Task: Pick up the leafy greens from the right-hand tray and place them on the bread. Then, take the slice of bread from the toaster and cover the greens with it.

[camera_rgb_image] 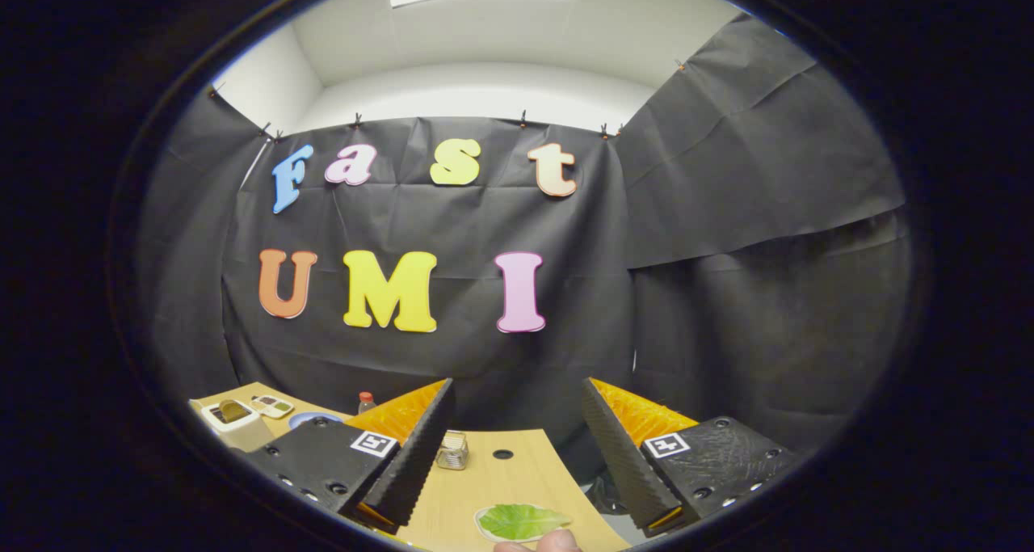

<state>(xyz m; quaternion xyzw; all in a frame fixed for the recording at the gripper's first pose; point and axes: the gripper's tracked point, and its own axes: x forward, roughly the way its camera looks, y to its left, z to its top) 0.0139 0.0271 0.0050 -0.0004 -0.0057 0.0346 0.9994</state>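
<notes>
My tongs point(517, 455) stand spread wide above the wooden worktop point(517, 479), gripping nothing. The leafy greens point(521, 521) lie on a pale tray point(485, 526) between the two fingers and nearer me than their tips, with a fingertip point(557, 541) touching the tray's near edge. Beyond the greens, beside the left finger, sits a small glass jar point(453, 450). The toaster point(232, 414) stands far left of the greens.

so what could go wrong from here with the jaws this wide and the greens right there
1. The gripper is open and empty, aimed mostly at the wall; the leafy green lies low between the jaws, so closing now would likely miss it.
2. A fingertip sits beside the leaf and could get pinched.
3. The small glass jar near one jaw could get knocked.
</notes>
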